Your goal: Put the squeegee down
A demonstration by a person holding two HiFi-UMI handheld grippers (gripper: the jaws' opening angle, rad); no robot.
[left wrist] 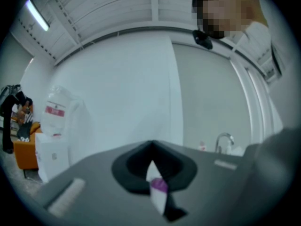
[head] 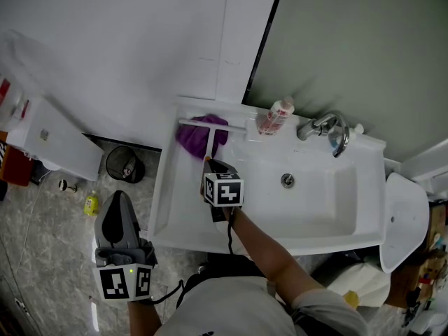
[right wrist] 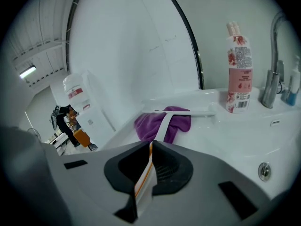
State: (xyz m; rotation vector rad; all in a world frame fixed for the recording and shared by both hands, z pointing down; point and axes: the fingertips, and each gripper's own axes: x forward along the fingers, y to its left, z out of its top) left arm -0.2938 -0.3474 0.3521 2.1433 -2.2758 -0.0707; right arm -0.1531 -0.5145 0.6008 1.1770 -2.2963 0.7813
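Head view: the white sink (head: 165,208) fills the centre of the frame. The squeegee (head: 212,133) lies at its back left corner. The blade rests crosswise along the rim, and the handle runs back toward the person over a purple cloth (head: 190,138). The cloth is bunched under the squeegee and hangs partly into the basin.

The right gripper (head: 209,162) is over the left part of the basin and points downward at the near end of the handle. Its tips are right at that end.

A pink-labelled bottle (head: 275,116) stands on the back rim, to the right of the blade. The faucet (head: 325,126) is further right, and the drain (head: 287,180) is in the basin floor.

The left gripper (head: 119,199) is held off the sink, beside its left edge and above the tiled floor. A black bin (head: 124,163) and a small yellow bottle (head: 91,203) stand on that floor.

Right gripper view: the two jaws are pressed together, orange edge against white edge, and nothing shows between the pads. The squeegee handle starts just beyond the tips and rises across the cloth to the blade. Actual contact between tips and handle is not resolved in this view.

Left gripper view: the jaws are pressed together and hold nothing. The gripper points level at a white wall, with the faucet visible to the right.
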